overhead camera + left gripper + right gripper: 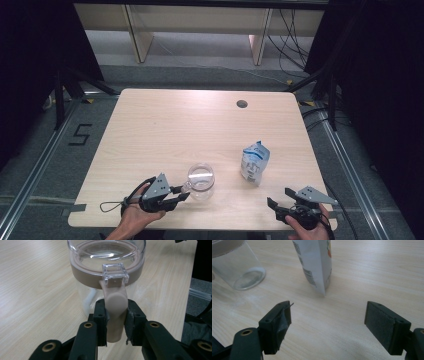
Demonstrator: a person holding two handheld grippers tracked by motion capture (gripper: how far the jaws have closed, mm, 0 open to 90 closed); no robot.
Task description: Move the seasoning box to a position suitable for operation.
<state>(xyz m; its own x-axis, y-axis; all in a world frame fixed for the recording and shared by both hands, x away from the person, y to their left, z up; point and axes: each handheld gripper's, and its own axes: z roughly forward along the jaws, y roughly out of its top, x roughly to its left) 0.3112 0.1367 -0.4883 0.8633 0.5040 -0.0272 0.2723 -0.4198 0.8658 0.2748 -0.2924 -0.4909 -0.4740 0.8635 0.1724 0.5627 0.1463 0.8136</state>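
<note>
A clear glass jar (201, 181) with a beige collar and beige handle stands upright near the table's front edge. My left gripper (181, 193) is shut on that handle (115, 312), one black pad on each side of it. The jar (106, 267) looks empty. A white and blue pouch (254, 162) stands upright to the jar's right. My right gripper (278, 199) is open at the front right, low over the table, short of the pouch (315, 263), with nothing between its pads (380, 326). The jar's base (239, 270) shows at the upper left of the right gripper view.
The light wooden table (200, 125) has a round cable hole (242, 104) at the back right. Grey floor, metal rails and black curtains surround it. A number marking (80, 134) sits on the floor to the left.
</note>
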